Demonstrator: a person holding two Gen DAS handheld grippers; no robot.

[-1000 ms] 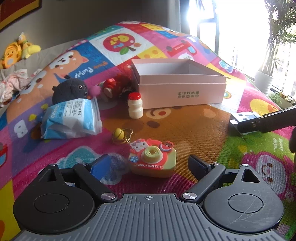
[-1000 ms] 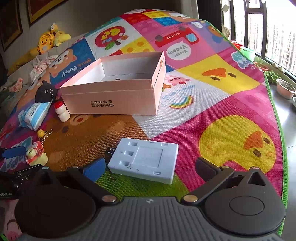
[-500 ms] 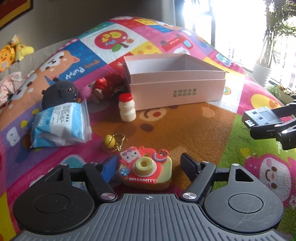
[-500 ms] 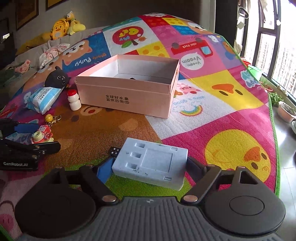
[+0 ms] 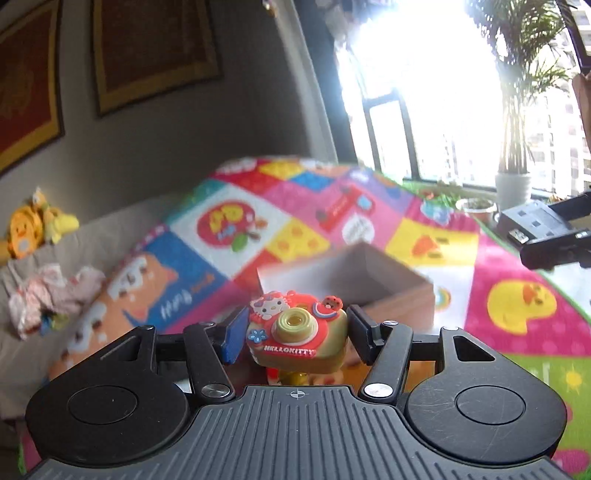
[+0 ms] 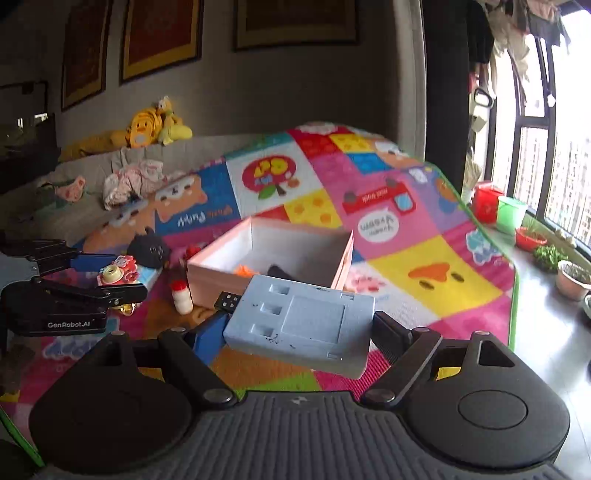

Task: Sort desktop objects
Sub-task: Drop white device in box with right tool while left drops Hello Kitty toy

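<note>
My left gripper (image 5: 293,334) has its fingers closed on the red and yellow plastic Hello Kitty toy camera (image 5: 297,334), lifted clear of the patchwork cartoon play mat (image 6: 436,258), while my right gripper (image 6: 299,328) has its fingers pressed against both sides of a pale blue moulded plastic block (image 6: 301,321), also in the air. The open pink cardboard box (image 6: 273,258) sits on the mat at my right's 12 o'clock, with a small white red-capped bottle (image 6: 182,295) and a black plush toy (image 6: 149,249) toward 10 o'clock. Beyond are a grey wall with framed pictures (image 6: 162,33), yellow plush toys (image 6: 147,127) on a grey sofa back at 11 o'clock, and bright windows with potted plants (image 6: 550,254) at 3 o'clock.
</note>
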